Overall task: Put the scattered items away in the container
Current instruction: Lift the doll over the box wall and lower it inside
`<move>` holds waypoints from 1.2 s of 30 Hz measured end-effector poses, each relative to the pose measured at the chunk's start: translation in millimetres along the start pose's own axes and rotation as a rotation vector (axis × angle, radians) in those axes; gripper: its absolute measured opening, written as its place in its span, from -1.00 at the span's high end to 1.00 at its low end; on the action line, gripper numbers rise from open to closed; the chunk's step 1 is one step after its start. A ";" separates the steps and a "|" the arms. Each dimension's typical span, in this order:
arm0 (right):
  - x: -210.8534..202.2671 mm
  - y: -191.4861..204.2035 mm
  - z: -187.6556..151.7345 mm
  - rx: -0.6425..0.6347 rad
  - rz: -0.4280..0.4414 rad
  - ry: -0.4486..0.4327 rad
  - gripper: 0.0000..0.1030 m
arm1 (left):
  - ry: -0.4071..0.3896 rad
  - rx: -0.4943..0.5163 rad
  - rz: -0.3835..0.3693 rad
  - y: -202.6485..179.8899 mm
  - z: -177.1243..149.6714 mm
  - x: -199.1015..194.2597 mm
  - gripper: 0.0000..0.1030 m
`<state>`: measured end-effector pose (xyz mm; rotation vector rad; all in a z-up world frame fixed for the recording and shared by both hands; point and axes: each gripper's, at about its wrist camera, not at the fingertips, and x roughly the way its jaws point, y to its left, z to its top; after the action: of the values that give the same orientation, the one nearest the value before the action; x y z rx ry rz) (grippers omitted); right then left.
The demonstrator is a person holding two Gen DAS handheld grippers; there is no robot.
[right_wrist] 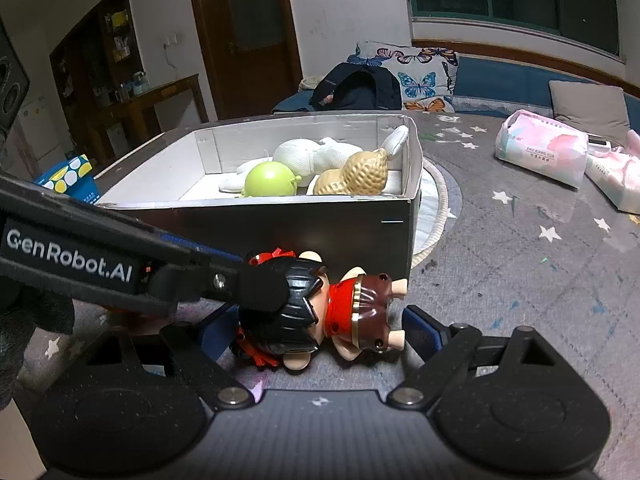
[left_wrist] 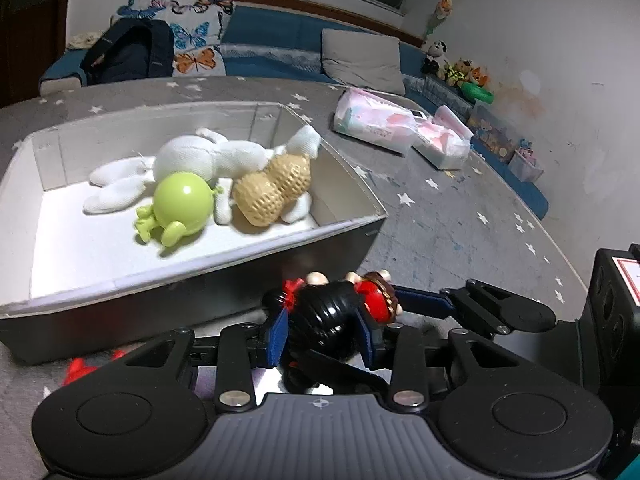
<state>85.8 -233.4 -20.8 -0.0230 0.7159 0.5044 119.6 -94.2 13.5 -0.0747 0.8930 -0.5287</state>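
Observation:
A doll figure [left_wrist: 332, 312] with black hair, red top and brown skirt lies in front of the grey box [left_wrist: 200, 292]. My left gripper [left_wrist: 326, 334] is shut on the doll's black head. In the right wrist view the doll [right_wrist: 320, 308] lies between my open right gripper's [right_wrist: 316, 332] blue fingers, with the left gripper's finger [right_wrist: 256, 288] on its head. The box [right_wrist: 280, 220] holds a white plush rabbit [left_wrist: 208, 156], a green round toy [left_wrist: 182, 204] and a tan peanut toy [left_wrist: 276, 192].
Two pink tissue packs [left_wrist: 376, 120] lie on the star-patterned grey mat [left_wrist: 460, 216] to the right. A sofa with cushions [left_wrist: 360, 60] and a dark backpack [left_wrist: 128, 52] stand behind. A red item [left_wrist: 78, 370] lies by the box's near left.

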 end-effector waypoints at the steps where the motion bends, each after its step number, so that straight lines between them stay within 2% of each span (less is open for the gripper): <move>1: -0.3 -0.2 -0.1 0.001 0.001 -0.001 -0.75 | -0.002 0.005 0.005 -1.5 -0.5 0.3 0.24; 14: -9.6 -3.2 -5.4 0.012 0.008 -0.016 -0.74 | -0.007 0.025 0.017 -11.8 -3.8 -2.9 0.25; 21: -24.2 1.1 -0.7 -0.010 0.001 -0.044 -0.74 | -0.047 0.030 0.009 -17.9 -3.7 -19.5 0.25; 29: -41.5 19.3 29.3 -0.107 0.010 -0.104 -0.74 | -0.156 -0.001 0.011 -11.7 8.5 -52.5 0.25; 36: -25.7 41.9 74.0 -0.195 0.057 -0.142 -0.74 | -0.252 -0.054 0.043 19.2 32.1 -72.3 0.25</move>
<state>96.5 -193.7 58.0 -0.1478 0.5281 0.6228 115.0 -48.6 80.8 -0.1674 0.6610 -0.4434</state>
